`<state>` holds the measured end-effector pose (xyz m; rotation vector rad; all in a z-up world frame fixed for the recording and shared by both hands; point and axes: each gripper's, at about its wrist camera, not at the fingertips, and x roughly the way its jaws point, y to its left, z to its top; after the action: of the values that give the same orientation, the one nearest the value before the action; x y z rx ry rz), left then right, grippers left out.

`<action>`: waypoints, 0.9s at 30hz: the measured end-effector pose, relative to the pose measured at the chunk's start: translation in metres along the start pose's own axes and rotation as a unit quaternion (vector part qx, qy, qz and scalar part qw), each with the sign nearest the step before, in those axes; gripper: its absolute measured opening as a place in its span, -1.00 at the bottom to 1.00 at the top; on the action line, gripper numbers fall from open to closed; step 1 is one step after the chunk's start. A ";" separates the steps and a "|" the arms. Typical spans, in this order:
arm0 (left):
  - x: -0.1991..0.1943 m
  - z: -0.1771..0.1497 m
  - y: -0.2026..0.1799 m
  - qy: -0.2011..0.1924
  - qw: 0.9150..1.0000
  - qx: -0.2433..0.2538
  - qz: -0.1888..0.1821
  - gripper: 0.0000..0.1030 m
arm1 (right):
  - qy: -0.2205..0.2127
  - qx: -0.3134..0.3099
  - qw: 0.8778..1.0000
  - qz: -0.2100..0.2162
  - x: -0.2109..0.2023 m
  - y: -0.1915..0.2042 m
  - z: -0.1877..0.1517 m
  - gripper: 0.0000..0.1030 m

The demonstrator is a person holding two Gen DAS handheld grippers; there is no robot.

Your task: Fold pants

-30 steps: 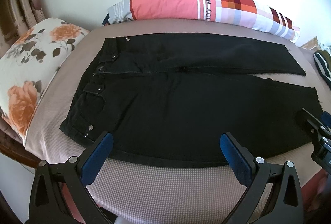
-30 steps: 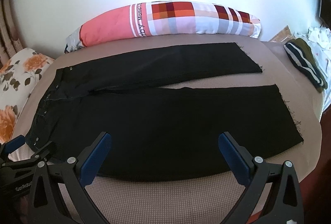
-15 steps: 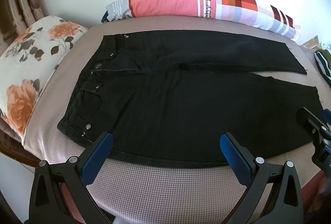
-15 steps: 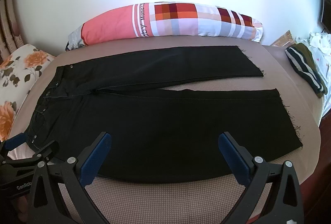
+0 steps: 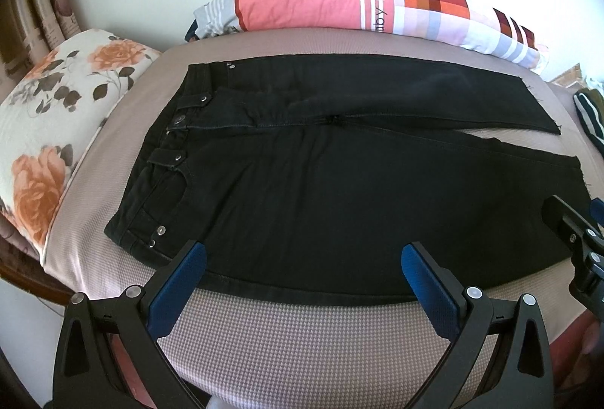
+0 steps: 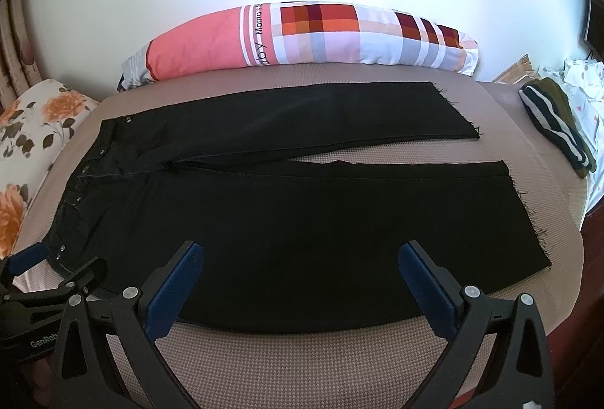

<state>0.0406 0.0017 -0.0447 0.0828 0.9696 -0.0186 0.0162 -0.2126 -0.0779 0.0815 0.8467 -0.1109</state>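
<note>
The black pants (image 5: 339, 182) lie spread flat on the bed (image 5: 302, 333), long axis running side to side in front of you: waistband (image 5: 166, 152) off to your left, the two raw hems (image 6: 521, 220) off to your right, legs apart in a narrow V. Your left claw (image 5: 300, 258) hovers over the near edge at the hip end, jaws wide and holding nothing. Your right claw (image 6: 298, 258) hovers over the near leg's outer seam further toward the hem, likewise wide and empty.

What matters now is that the near leg's edge lies just ahead of both claws and below them, while the far leg (image 6: 302, 122) lies beyond it, toward the striped bolster (image 6: 302, 35). The first fold likely carries the near leg across onto the far one, so each claw probably needs to drop onto that near seam. The left is nearer the waist, the right nearer the hem.
</note>
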 end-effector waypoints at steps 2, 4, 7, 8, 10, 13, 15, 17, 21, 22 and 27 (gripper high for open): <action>0.000 0.000 0.000 0.000 1.000 0.000 0.000 0.99 | 0.000 0.000 1.000 0.001 0.000 0.000 0.000 1.00; 0.000 0.000 0.000 0.001 1.000 0.000 0.001 0.99 | 0.000 -0.001 1.000 -0.001 0.000 0.000 0.000 1.00; 0.000 0.000 0.000 0.000 1.000 0.000 0.002 0.99 | 0.001 0.000 1.000 0.000 0.000 -0.001 -0.001 1.00; -0.001 0.000 -0.001 0.000 1.000 0.001 0.003 0.99 | 0.001 0.000 1.000 0.000 0.001 -0.001 -0.001 1.00; -0.001 0.000 -0.001 0.001 1.000 0.000 0.003 0.99 | 0.001 0.001 1.000 -0.001 0.001 -0.001 -0.001 1.00; -0.001 0.000 -0.001 0.001 1.000 0.001 0.003 0.99 | 0.001 0.001 1.000 -0.001 0.001 -0.001 -0.001 1.00; -0.001 0.000 -0.001 0.001 1.000 0.002 0.003 0.99 | 0.003 0.002 1.000 0.000 0.002 -0.001 0.000 1.00; -0.001 0.000 0.000 0.002 1.000 0.001 0.003 0.99 | 0.003 0.004 1.000 -0.001 0.002 -0.002 -0.001 1.00; 0.000 0.001 0.000 0.003 1.000 0.002 0.001 0.99 | 0.004 0.003 1.000 -0.007 0.004 -0.004 0.001 1.00; 0.001 0.001 0.000 0.004 1.000 0.002 0.001 0.99 | 0.004 0.004 1.000 -0.006 0.004 -0.005 0.001 1.00; 0.002 0.002 0.002 0.005 1.000 0.000 0.000 0.99 | 0.006 0.015 1.000 0.004 0.007 -0.008 0.003 1.00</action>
<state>0.0437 0.0033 -0.0453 0.0838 0.9789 -0.0187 0.0218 -0.2215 -0.0815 0.1135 0.8563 -0.1164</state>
